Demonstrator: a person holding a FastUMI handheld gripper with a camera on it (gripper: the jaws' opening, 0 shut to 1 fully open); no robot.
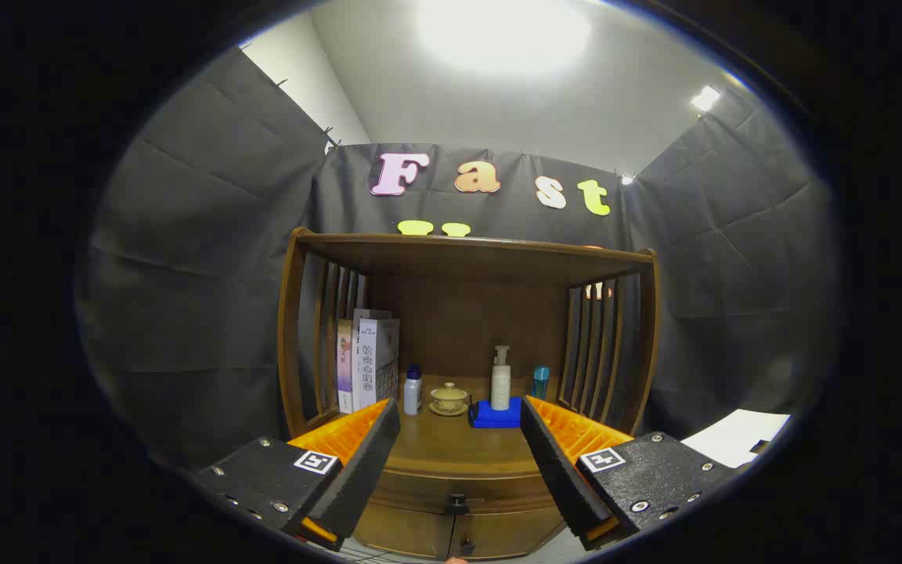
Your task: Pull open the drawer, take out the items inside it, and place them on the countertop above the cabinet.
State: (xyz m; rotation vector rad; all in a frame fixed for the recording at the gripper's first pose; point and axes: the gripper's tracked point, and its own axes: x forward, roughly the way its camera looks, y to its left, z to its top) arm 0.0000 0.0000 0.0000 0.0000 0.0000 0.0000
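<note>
A wooden cabinet (467,266) with slatted sides stands ahead of me against the booth wall. Its drawer (459,489) sits closed below the countertop (451,446), with a small dark knob (457,499) at its middle. My gripper (460,415) is open, fingers spread wide and apart from everything, held in front of the countertop and above the drawer. The knob lies low between the two fingers. What is inside the drawer is hidden.
On the countertop stand books (369,360) at the left, a small white bottle (413,392), a lidded tea cup on a saucer (449,399), a pump bottle (501,380) on a blue pad (496,415), and a teal cup (540,382). Cabinet doors (459,536) sit below the drawer.
</note>
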